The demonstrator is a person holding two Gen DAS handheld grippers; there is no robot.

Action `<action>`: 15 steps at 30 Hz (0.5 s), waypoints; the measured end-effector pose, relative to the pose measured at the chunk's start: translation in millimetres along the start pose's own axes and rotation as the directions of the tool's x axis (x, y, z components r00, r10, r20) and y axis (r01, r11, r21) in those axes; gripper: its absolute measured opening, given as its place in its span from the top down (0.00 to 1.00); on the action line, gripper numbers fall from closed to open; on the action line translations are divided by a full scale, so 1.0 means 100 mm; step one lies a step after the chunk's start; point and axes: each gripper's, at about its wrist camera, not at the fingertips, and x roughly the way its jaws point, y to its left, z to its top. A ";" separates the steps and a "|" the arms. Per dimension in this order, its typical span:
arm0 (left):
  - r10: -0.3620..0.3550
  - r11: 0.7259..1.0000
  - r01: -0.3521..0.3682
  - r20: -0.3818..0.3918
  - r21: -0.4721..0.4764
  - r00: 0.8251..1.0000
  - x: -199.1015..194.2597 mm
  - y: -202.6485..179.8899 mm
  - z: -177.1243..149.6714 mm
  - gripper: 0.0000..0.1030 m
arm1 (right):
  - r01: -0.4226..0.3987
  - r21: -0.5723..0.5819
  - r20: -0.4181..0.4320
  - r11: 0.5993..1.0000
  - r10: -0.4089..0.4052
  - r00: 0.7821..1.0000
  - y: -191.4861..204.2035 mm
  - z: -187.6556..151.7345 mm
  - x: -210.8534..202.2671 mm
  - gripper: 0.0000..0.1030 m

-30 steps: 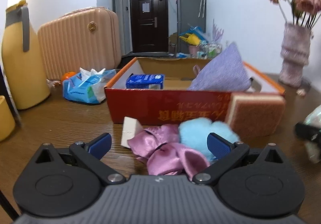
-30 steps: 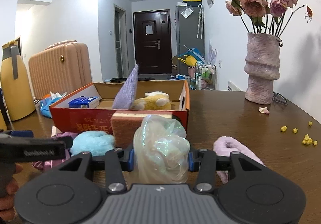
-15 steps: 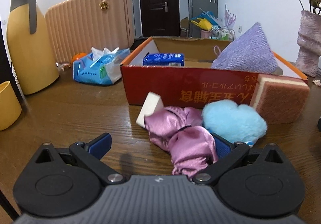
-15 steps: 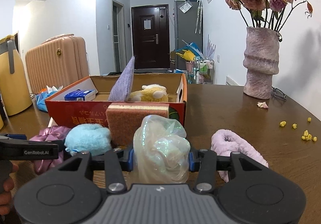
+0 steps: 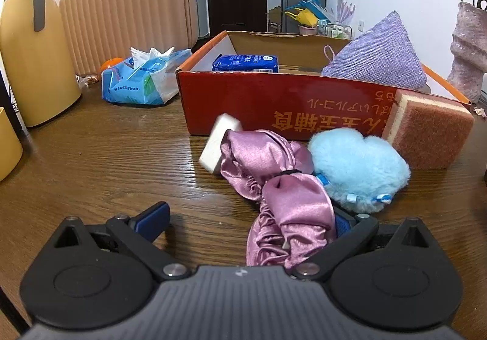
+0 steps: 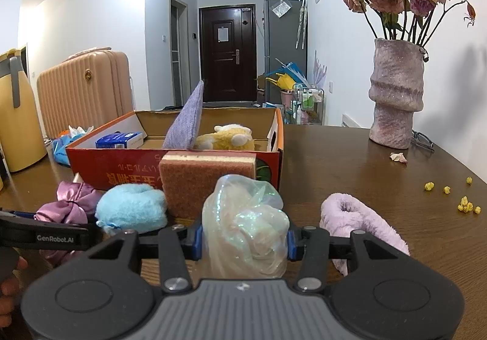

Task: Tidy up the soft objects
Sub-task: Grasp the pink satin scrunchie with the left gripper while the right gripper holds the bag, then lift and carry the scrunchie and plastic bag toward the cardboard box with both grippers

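While the right gripper [image 6: 243,241] is clamped on one crumpled iridescent bag [image 6: 245,227], the left gripper [image 5: 248,218] is spread wide over one pink satin scrunchie [image 5: 274,187], with nothing pinched; the scrunchie lies against its right finger [image 5: 342,222] while the left finger [image 5: 152,218] stands clear.

Six soft things are counted on the table [image 5: 106,163] outside the box [image 5: 274,102]: the bag, the scrunchie, one blue puff [image 5: 356,169], one pink sponge [image 5: 426,139], one white block [image 5: 219,142] and one lilac fleece piece [image 6: 359,218]. The scrunchie is seen touching both the white block and the puff. The sponge is leaned against the box's red front wall, just beside the puff. The fleece piece is laid apart, to the right of the right gripper.

Three things are seen inside the box: one blue tissue pack [image 5: 245,63] near its left wall, one purple pouch [image 5: 377,57] propped up on end, and one yellow plush [image 6: 225,139] behind the pouch.

Beyond the box, one blue plastic bag [image 5: 140,78] with white tissue in it is set on the table to the left. One yellow jug [image 5: 30,41] and one ribbed suitcase [image 5: 131,8] are stood further left. One vase [image 6: 395,96] holding dried roses is placed well to the right; about eight small yellow bits [image 6: 465,206] are scattered near the table edge.
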 end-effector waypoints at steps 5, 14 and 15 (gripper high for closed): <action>-0.032 0.999 0.031 0.013 0.009 0.999 -0.03 -0.02 0.00 0.22 | 0.004 -0.003 -0.007 1.000 -0.004 1.000 0.00 0.00 0.02 0.54; -0.081 0.997 0.081 0.053 0.005 0.995 -0.15 -0.01 0.01 0.65 | 0.025 -0.015 0.003 1.000 -0.025 1.000 0.01 -0.04 0.03 0.55; -0.085 0.996 0.085 0.061 0.005 0.994 -0.18 0.00 0.01 0.65 | 0.027 -0.015 0.010 1.000 -0.027 1.000 0.01 -0.04 0.01 0.54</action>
